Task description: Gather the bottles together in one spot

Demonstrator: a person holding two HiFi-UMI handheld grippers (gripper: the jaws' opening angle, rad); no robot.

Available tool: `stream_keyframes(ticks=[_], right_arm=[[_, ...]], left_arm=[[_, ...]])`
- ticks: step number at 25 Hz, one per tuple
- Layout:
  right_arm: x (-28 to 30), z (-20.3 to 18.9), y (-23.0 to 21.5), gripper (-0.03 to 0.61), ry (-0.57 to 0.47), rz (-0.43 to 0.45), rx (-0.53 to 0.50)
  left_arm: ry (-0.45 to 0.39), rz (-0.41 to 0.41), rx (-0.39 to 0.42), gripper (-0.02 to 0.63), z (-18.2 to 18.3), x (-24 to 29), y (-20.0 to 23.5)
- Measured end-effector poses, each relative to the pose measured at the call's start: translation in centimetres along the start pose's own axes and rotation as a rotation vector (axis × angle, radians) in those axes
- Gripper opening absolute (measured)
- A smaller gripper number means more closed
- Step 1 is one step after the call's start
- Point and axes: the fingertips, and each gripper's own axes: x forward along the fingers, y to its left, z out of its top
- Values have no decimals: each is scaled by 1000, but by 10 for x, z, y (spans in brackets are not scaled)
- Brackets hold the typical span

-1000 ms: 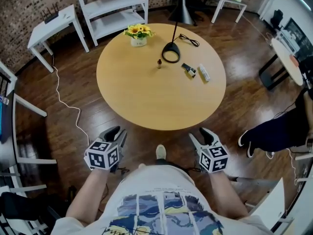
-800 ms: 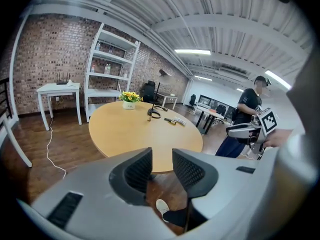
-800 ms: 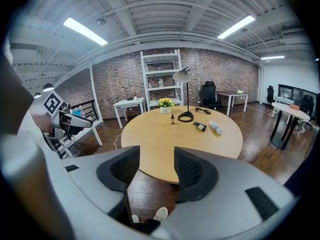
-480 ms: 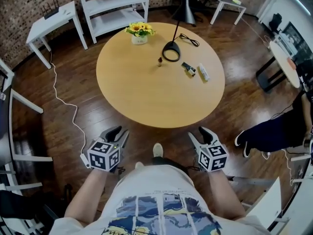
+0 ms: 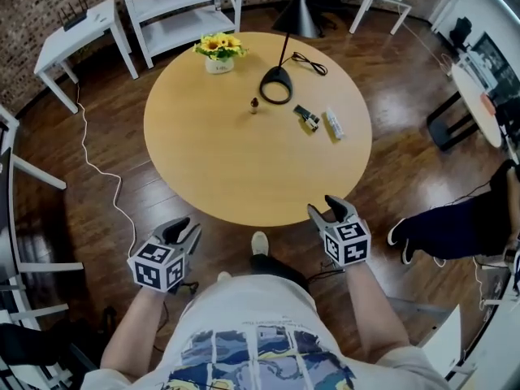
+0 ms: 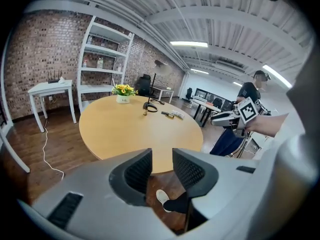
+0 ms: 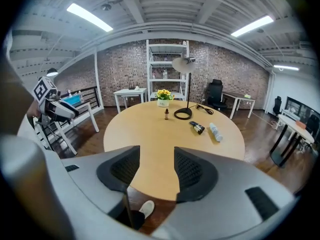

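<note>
A small brown bottle (image 5: 253, 105) stands upright on the far half of the round table (image 5: 244, 169), just beside the lamp base (image 5: 275, 86); to its right a dark bottle (image 5: 306, 118) and a clear bottle (image 5: 333, 123) lie near each other, apart; a flower pot (image 5: 217, 54) stands at the far left edge; the right tool (image 5: 325, 210) hovers at the near rim, jaws narrowly apart, empty; the left tool (image 5: 184, 234) hangs over the floor, jaws narrowly apart, empty.
</note>
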Motion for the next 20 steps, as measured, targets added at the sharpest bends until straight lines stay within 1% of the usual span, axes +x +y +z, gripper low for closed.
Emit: stream_keyframes(ticks=[5, 8, 11, 15, 16, 20], right_arm=[[75, 29, -83, 241, 9, -15, -63], [126, 39, -135, 239, 27, -27, -71], [179, 43, -178, 239, 40, -30, -96], [237, 45, -214, 234, 80, -11, -130], [250, 44, -221, 224, 92, -4, -139], [295, 34, -239, 221, 142, 14, -157]], left_arm=[[12, 30, -14, 115, 41, 44, 4], [12, 55, -14, 115, 70, 72, 6], [30, 82, -8, 115, 90, 98, 6], [66, 117, -29, 115, 104, 123, 5], [72, 124, -37, 115, 106, 128, 5], [93, 146, -51, 115, 114, 144, 2]])
